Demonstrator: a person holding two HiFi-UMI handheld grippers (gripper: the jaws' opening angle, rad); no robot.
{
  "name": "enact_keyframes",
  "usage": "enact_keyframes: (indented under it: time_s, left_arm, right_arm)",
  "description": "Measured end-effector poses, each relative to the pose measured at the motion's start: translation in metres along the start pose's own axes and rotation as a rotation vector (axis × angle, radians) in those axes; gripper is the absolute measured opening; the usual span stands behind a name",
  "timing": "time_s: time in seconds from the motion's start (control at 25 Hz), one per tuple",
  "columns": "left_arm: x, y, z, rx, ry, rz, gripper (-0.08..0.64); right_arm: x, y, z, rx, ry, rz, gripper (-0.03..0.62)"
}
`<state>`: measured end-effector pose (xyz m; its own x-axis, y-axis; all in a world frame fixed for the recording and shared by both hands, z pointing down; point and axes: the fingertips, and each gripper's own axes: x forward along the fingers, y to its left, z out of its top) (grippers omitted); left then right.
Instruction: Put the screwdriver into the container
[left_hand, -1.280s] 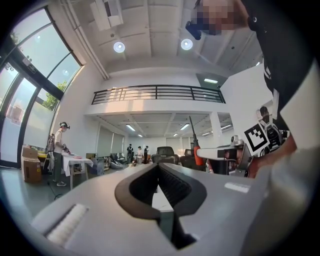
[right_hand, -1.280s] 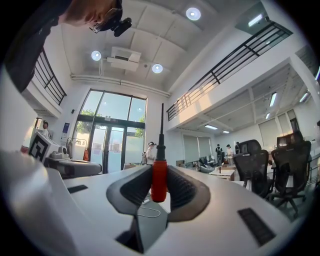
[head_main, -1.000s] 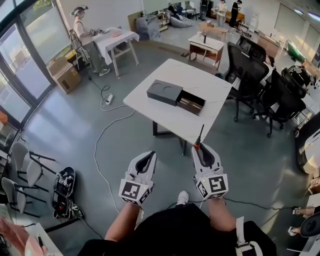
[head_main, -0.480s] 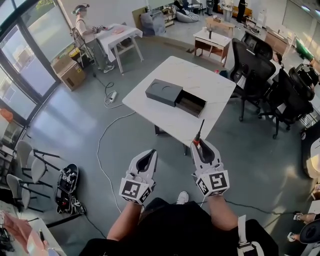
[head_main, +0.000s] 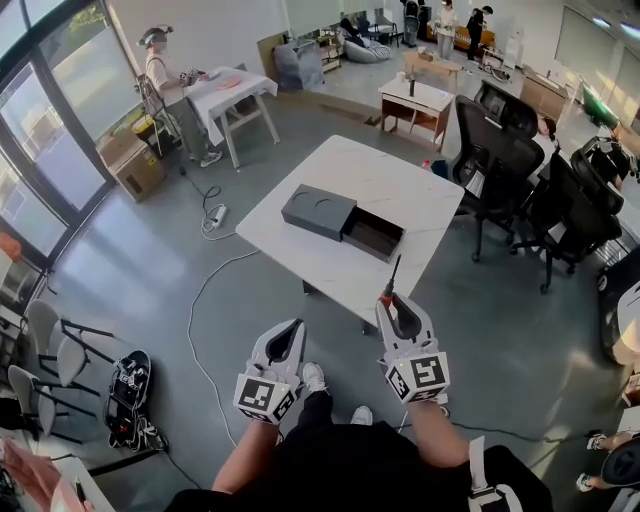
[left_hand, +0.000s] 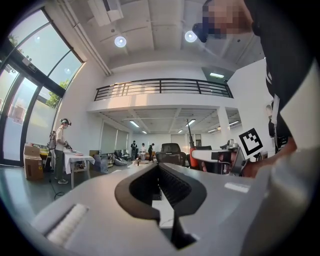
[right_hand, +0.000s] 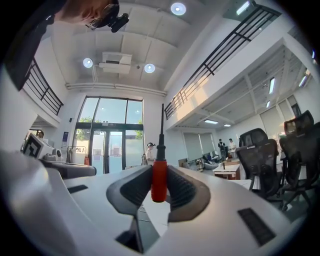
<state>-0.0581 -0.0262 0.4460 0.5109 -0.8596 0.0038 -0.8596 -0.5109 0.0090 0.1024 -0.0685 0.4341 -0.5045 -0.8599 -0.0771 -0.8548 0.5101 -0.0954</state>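
Note:
A dark box-like container (head_main: 318, 212) lies on the white table (head_main: 400, 175), and its drawer (head_main: 375, 235) is pulled out toward the right. My right gripper (head_main: 391, 299) is shut on the red handle of a screwdriver (head_main: 394, 272). The thin black shaft points up toward the table's near edge. In the right gripper view the screwdriver (right_hand: 159, 177) stands upright between the pads of the right gripper (right_hand: 159, 169). My left gripper (head_main: 293, 327) hangs beside it at the left, short of the table. The left gripper (left_hand: 159, 166) has its tips together and holds nothing.
Black office chairs (head_main: 500, 150) crowd the table's right side. A cable (head_main: 200, 290) and power strip (head_main: 214, 215) lie on the floor to the left. Further left are folding chairs (head_main: 45, 345), a bag (head_main: 128, 385), a cardboard box (head_main: 130, 160) and a person at another table (head_main: 235, 85).
The table has shifted in the head view as the person steps, and both grippers sit slightly lower in the picture. The right gripper still holds the screwdriver.

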Motion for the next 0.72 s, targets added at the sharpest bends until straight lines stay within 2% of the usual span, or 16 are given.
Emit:
enact_keyframes:
  time_s: [0.32,0.52,0.72]
  left_arm:
    - [0.041,0.047,-0.005,-0.009,-0.012,-0.018,0.011]
    - [0.073,0.087,-0.004,-0.058,-0.016,-0.045,0.011]
    - [0.099,0.13,-0.001,-0.066,-0.024,-0.074,0.011]
  right_arm:
    - [0.056,-0.012,0.0,-0.025,-0.001,-0.018,0.1]
    - [0.107,-0.018,-0.002,-0.032,0.017,-0.029,0.1]
    - [0.15,-0.023,-0.002,-0.047,0.018,-0.063,0.1]
